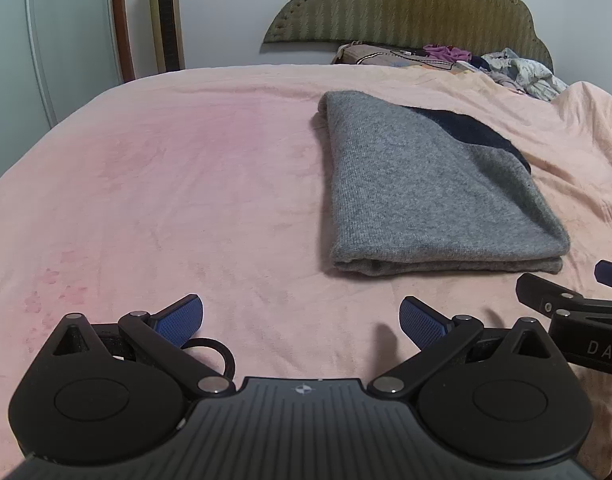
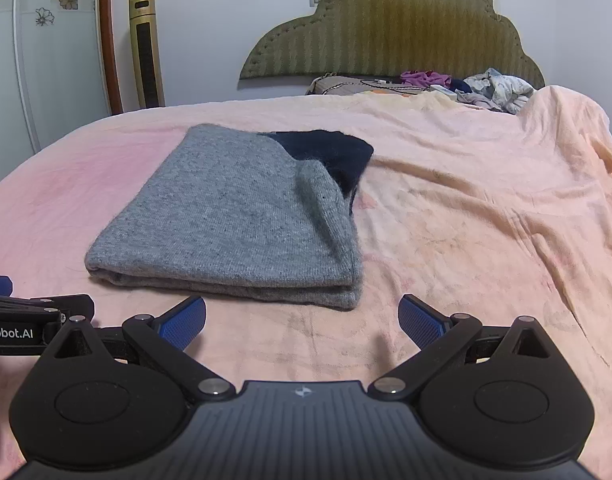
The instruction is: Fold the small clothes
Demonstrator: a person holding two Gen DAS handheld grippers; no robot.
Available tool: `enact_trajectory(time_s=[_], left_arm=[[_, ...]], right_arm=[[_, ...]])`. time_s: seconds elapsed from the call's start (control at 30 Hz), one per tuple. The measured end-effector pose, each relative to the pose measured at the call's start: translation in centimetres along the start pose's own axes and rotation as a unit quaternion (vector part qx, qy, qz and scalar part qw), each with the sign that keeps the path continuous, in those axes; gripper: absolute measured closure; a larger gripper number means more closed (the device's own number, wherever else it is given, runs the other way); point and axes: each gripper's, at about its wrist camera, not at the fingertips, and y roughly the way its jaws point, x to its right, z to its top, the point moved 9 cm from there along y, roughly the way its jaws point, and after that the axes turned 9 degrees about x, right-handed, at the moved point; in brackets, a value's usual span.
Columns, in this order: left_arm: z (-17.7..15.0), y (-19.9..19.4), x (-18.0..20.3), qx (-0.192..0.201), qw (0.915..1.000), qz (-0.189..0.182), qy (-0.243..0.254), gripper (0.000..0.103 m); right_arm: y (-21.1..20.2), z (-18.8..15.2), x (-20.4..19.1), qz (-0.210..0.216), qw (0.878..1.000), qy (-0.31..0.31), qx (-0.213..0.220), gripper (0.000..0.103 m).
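Grey knit garment (image 2: 234, 216), folded into a flat rectangle, lies mid-frame on the pink bed (image 2: 466, 208), long axis running away from both grippers. Right gripper (image 2: 302, 320) sits just before its near edge, jaws apart; left gripper (image 1: 302, 320), also apart and empty, sits lower-left of it.

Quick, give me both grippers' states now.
Left gripper: open, holding nothing.
Right gripper: open, holding nothing, short of the folded grey garment.

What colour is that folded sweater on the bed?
The folded sweater is mostly heather grey, with a dark navy patch at its far end; the right wrist view shows it best.
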Motion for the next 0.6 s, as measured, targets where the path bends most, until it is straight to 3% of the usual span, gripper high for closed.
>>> enact_trajectory(time_s=[0.6], left_arm=[[-0.22, 0.18, 0.29, -0.001, 0.9999, 0.004, 0.013, 0.000]], right_arm=[[-0.32, 0.27, 0.13, 0.004, 1.000, 0.004, 0.004, 0.000]])
